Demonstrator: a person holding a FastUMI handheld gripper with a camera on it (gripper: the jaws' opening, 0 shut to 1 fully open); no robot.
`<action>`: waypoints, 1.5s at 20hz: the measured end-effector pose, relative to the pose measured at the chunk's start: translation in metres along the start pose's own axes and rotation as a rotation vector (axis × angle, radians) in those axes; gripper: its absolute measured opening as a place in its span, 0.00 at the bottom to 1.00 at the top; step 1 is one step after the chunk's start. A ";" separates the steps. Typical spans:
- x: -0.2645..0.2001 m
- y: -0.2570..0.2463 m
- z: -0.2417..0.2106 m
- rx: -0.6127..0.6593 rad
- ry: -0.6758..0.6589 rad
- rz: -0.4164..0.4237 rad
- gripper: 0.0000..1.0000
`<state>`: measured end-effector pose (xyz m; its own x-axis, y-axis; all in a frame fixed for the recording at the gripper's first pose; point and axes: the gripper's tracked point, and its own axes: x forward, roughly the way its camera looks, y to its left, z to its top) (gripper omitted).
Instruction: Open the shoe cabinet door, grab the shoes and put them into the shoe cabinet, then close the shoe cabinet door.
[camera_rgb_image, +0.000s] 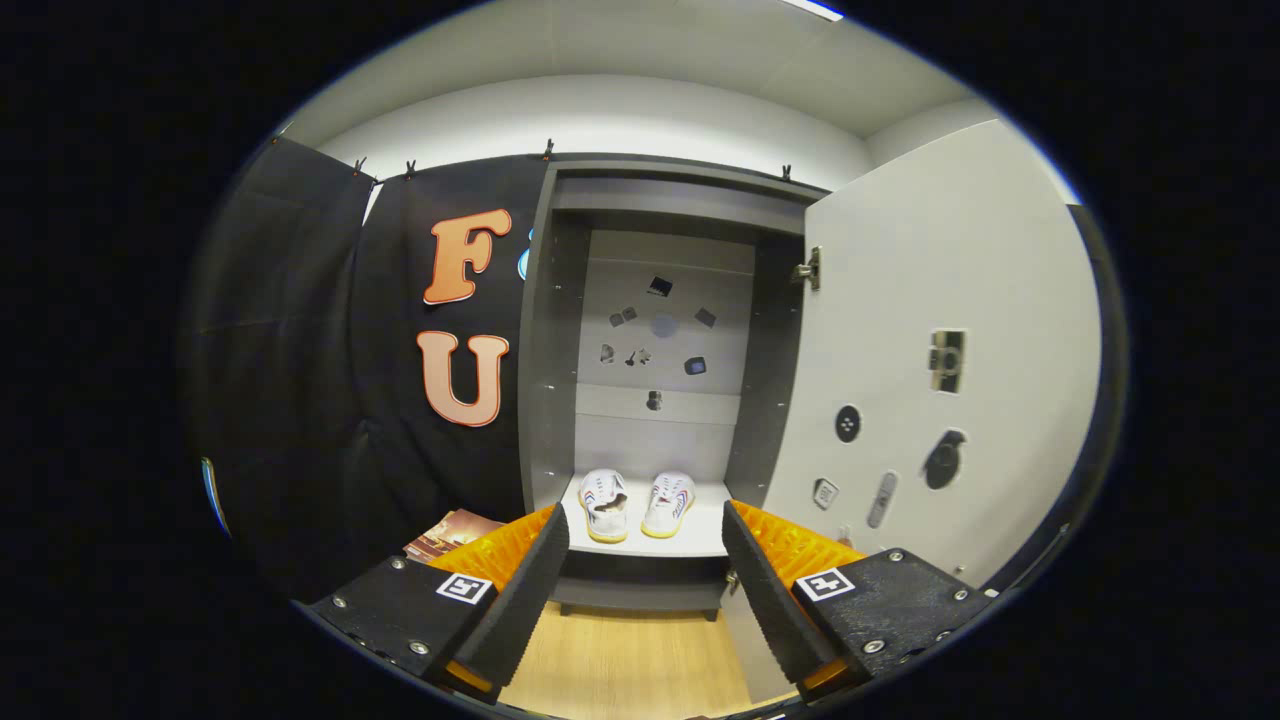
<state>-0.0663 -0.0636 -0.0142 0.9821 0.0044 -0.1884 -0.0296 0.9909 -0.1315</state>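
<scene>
On my far left hangs the black cloth wall, with a patch of patterned paper or mat on the floor at its foot, partly hidden behind my left finger. Next comes the grey shoe cabinet, standing open. On its bottom shelf I see the pair of white shoes, side by side with toes toward me, beyond my fingers and seated inside the cabinet. Small stickers dot the back panel above them. My gripper hangs in front of the cabinet with its fingers spread wide apart, holding nothing; the wooden floor shows in the gap. To the right, the cabinet door is swung out toward me on its hinge, its inner face carrying several more stickers, near my right finger.
</scene>
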 end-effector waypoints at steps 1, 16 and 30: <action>-0.015 -0.012 -0.002 -0.001 0.001 -0.025 0.95; -0.095 -0.209 -0.061 0.055 0.036 -0.359 0.95; -0.056 -0.247 -0.091 0.108 0.027 -0.316 0.93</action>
<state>-0.1310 -0.3206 -0.0602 0.9343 -0.3071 -0.1808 0.2964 0.9514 -0.0841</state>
